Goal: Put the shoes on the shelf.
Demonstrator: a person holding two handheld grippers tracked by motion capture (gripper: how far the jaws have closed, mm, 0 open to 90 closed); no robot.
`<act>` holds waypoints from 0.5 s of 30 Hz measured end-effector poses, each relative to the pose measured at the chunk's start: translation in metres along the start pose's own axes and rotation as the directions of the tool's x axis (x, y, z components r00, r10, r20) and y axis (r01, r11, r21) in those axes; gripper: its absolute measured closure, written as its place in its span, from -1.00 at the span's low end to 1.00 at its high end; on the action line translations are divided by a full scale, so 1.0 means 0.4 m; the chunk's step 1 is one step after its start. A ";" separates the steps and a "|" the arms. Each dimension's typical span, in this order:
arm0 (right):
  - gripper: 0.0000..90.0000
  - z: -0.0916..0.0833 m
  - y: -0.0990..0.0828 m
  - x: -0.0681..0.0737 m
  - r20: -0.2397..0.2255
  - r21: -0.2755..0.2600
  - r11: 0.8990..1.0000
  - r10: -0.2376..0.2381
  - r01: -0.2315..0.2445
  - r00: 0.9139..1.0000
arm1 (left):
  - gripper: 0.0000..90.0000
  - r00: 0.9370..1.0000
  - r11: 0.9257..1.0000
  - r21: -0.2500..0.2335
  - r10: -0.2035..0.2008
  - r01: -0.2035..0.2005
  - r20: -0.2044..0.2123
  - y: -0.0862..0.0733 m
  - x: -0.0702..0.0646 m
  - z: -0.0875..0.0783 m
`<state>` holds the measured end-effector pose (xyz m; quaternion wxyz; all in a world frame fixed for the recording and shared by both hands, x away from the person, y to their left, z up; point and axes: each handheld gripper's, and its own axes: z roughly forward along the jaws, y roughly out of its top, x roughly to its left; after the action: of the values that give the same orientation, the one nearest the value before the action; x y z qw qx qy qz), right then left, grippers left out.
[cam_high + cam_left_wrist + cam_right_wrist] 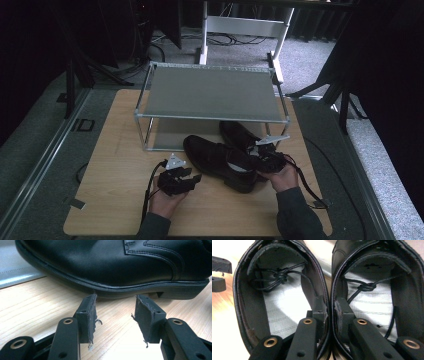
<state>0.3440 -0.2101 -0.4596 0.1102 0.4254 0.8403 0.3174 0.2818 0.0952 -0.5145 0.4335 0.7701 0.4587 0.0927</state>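
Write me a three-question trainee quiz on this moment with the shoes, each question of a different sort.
1. True or false: the right claw pinches the two black shoes together, one jaw inside each shoe.
2. What lies between the jaws of the left claw? A) a shoelace B) nothing, they stand apart just short of the shoe's sole C) the rack's leg
3. Fill in: behind the shoes on the wooden table stands a metal ____ with two shelves.

Key: 1 true; 2 B; 3 rack
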 end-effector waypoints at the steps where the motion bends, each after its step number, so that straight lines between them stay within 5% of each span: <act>1: 0.79 0.003 0.003 0.001 -0.003 -0.001 1.000 -0.001 0.001 1.000 | 0.14 1.000 1.000 0.000 -0.001 0.001 -0.001 0.001 0.001 0.000; 15: 0.79 0.033 0.040 0.005 -0.003 -0.022 1.000 0.016 -0.016 1.000 | 0.25 0.998 1.000 -0.009 -0.001 0.001 -0.061 0.025 -0.002 0.021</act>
<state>0.3590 -0.1956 -0.4594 0.1113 0.4305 0.8334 0.3282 0.2922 0.0878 -0.5119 0.4226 0.7649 0.4716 0.1180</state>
